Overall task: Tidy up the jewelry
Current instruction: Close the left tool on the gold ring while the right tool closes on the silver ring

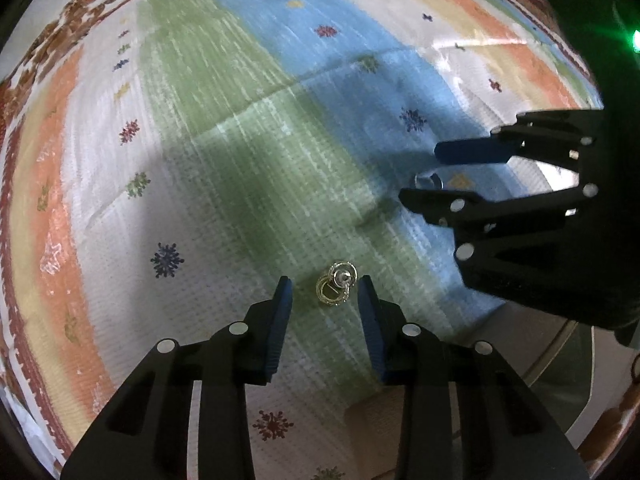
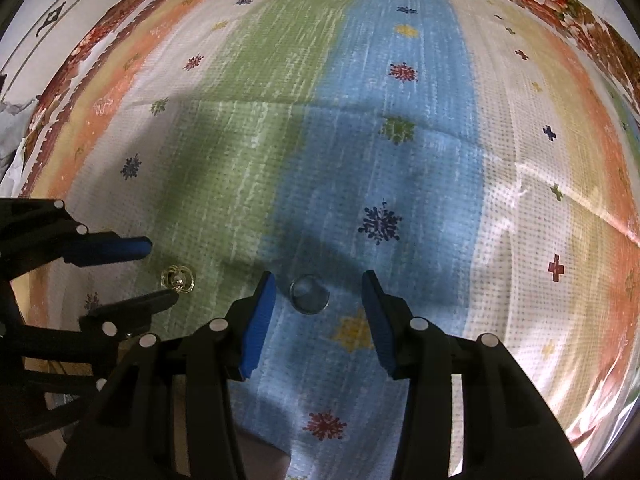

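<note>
Work surface is a woven cloth [image 2: 400,184] with broad green, blue, white, yellow and orange stripes, small snowflake and cross motifs, and a red-brown floral border; it has a few creases and covers nearly all of both views. Shadows from my tools fall across the middle of it.

My right gripper [image 2: 319,286] is spread wide, blue pads [image 2: 258,324] either side of a small clear round glass dish [image 2: 309,294] lying on the blue stripe. Not touching it. I can't tell if anything is in the dish; it looks see-through down to the cloth. From the left wrist view the same dish [image 1: 428,181] sits between the right gripper's fingers, partly hidden by the lower one.

My left gripper [image 1: 325,283] is also spread, holding nothing. A small gold earring of linked rings with a pale stone [image 1: 337,283] lies flat on the green stripe, between the fingertips and apart from both pads. In the right wrist view the earring [image 2: 178,278] sits just beside the left gripper's lower fingertip, well left of the dish.
</note>
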Tool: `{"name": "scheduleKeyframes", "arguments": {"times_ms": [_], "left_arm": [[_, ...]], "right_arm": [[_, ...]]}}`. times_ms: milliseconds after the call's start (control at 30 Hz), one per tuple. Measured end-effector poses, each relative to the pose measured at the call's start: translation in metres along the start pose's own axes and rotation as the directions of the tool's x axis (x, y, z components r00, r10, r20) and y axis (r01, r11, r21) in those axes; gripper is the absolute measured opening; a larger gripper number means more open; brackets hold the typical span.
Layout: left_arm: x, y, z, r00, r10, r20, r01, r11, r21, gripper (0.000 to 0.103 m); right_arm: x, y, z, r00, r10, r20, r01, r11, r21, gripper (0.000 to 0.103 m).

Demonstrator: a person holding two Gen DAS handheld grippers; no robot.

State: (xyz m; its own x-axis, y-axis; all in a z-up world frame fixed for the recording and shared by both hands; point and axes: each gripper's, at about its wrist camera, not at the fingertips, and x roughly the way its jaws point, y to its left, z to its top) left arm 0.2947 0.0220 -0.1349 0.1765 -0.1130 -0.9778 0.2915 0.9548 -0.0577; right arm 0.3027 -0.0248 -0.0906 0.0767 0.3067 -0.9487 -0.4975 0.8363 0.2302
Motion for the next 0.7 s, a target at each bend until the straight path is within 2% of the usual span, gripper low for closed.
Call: {"name": "scheduleKeyframes", "arguments": {"times_ms": [200,333,400,500,567,700], "left_arm": [[0.008,0.001,0.005,1.0,-0.007,-0.006,0.007,1.0,-0.005,0.034],[0.013,-0.002,0.006,1.0,0.014,-0.008,-0.014,1.0,0.015,0.031],[0.015,-0.007,0.006,1.0,0.01,-0.01,-0.01,1.0,0.028,0.028],[0.017,-0.012,0.006,1.0,0.002,-0.014,-0.002,0.999,0.035,0.016],[0.017,-0.014,0.007,1.0,0.01,-0.014,-0.009,0.999,0.038,0.016],[0.015,-0.012,0.008,1.0,0.001,-0.006,-0.001,1.0,0.028,0.016]], "right_arm": [[0.002,0.003,0.001,1.0,-0.01,0.0,0.01,1.0,-0.002,0.044],[0.004,0.002,0.001,1.0,-0.024,0.0,0.024,1.0,-0.005,0.038],[0.004,0.002,0.0,1.0,-0.028,0.0,0.028,1.0,0.0,0.037],[0.004,0.002,-0.001,0.999,-0.036,0.002,0.036,0.999,-0.004,0.033],[0.003,0.002,-0.001,0.999,-0.032,0.001,0.032,0.999,-0.004,0.026],[0.003,0.003,-0.002,1.0,-0.029,0.002,0.029,1.0,-0.007,0.022]]}}
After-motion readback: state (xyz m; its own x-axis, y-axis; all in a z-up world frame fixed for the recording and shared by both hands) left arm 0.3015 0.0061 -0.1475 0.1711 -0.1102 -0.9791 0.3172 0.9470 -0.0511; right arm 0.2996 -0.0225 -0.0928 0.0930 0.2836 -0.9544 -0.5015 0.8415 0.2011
